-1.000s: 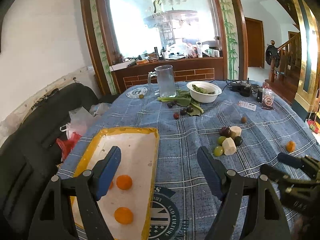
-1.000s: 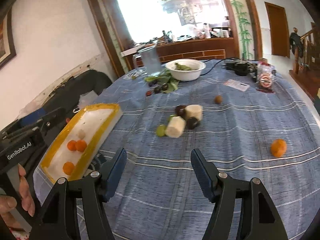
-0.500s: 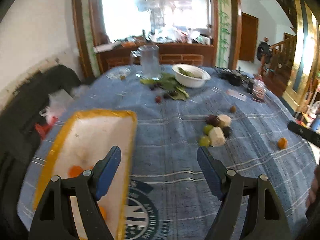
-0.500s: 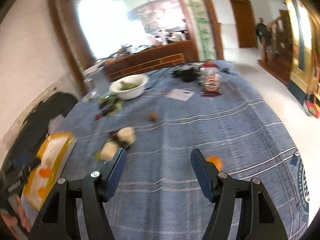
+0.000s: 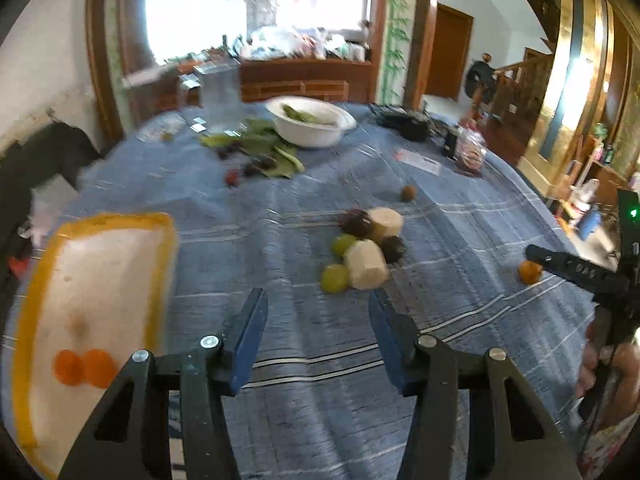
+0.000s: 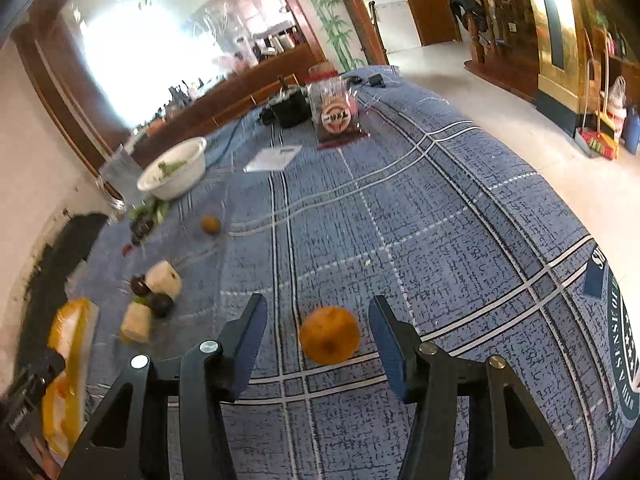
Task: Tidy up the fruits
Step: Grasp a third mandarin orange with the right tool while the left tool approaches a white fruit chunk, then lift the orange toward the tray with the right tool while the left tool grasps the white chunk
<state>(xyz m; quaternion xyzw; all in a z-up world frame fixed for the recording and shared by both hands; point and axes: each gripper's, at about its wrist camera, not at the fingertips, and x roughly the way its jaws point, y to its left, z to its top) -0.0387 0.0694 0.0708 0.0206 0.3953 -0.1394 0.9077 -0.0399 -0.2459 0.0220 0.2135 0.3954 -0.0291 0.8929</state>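
My left gripper (image 5: 316,308) hangs over bare blue cloth, jaws closing with nothing between them. Just beyond it lies a pile of green grapes, white chunks and dark plums (image 5: 360,248). A yellow-rimmed tray (image 5: 36,280) at the left holds two oranges (image 5: 84,366). My right gripper (image 6: 318,312) straddles a lone orange (image 6: 330,334) on the cloth. Its jaws are closing, and the pads stand clear of the fruit. The left wrist view also shows that orange (image 5: 530,272) beside the right gripper's finger (image 5: 572,268). A small brown fruit (image 6: 211,224) lies farther back.
At the back stand a white bowl (image 5: 310,120), a glass pitcher (image 5: 220,96) and leaves with dark berries (image 5: 260,152). A jar (image 6: 336,112), a black device (image 6: 290,110) and a white card (image 6: 272,159) sit at the far side. The table edge drops away on the right.
Both grippers' jaws have narrowed. The right gripper swung right and down onto the lone orange, now between its fingers. The left gripper moved forward toward the fruit pile, and the tray slid to the left.
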